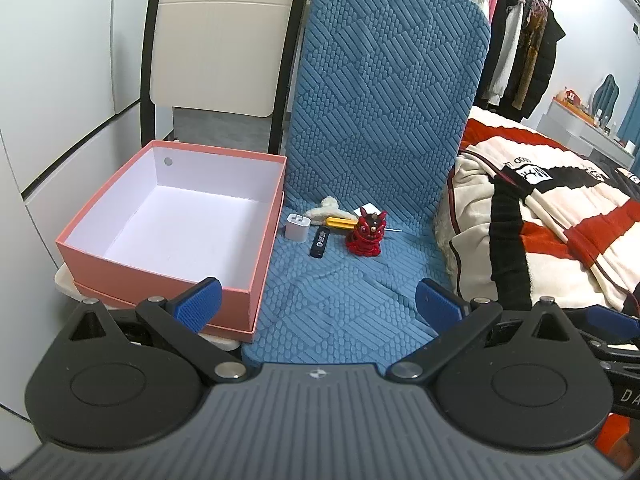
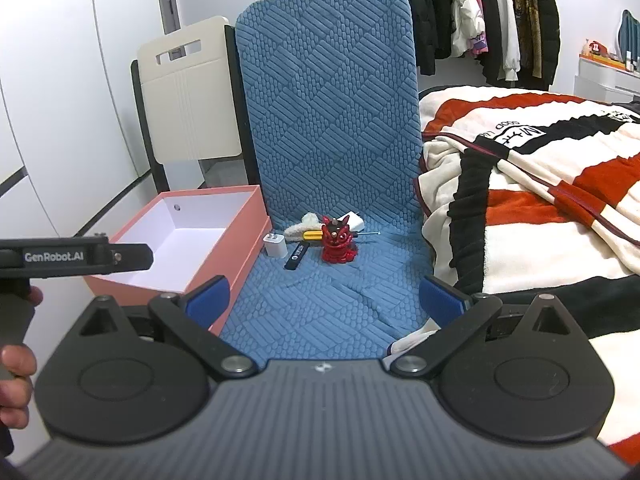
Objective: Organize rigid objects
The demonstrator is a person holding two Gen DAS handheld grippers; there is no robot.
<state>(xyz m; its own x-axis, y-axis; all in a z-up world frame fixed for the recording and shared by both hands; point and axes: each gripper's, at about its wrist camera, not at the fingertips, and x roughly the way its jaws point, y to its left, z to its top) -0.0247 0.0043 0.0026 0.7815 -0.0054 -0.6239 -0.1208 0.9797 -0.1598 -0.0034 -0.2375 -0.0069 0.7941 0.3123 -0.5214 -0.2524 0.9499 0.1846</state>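
Hovering w/ both hand-held grippers, left (image 1: 319, 300) & right (image 2: 325, 298), spread & empty, approach red figurine (image 1: 365, 234) straight, then drop in pink box (image 1: 160, 276).

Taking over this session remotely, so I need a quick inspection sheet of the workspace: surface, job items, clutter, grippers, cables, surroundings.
Surface: blue quilted chair cover, slightly rumpled near the front.
Job's things: pink box open, nothing seen inside, on a cream folding chair at left. On the cover: white charger plug, black USB stick, yellow-handled screwdriver, red lion figurine, white block behind it.
Clutter: fluffy cream scrap by the screwdriver.
Grippers: left gripper and right gripper both open, holding nothing.
Cables: nothing seen.
Surroundings: striped blanket at right, clothes rack behind.
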